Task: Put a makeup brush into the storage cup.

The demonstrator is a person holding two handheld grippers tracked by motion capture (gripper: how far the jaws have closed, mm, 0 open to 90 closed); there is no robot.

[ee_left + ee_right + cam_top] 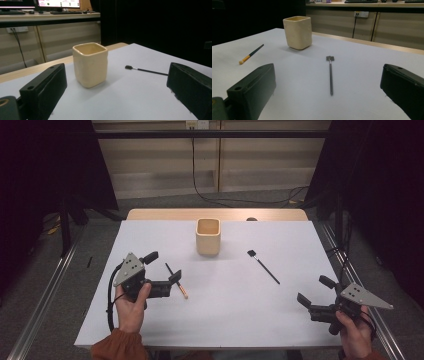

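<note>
A: Where did the tools stand?

B: I held the left tool (163,267) released, jaws wide, above the orange-tipped brush (177,281) at near left. My right tool (315,291) hung released too, at near right, apart from the black brush (263,266).

A: And the cup?

B: The beige cup (208,236) stood upright, far centre of the tabletop (235,310).

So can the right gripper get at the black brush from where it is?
Probably yes. The right gripper is open, and the black brush lies flat on bare table straight ahead between its jaws, well apart from the cup.
</note>
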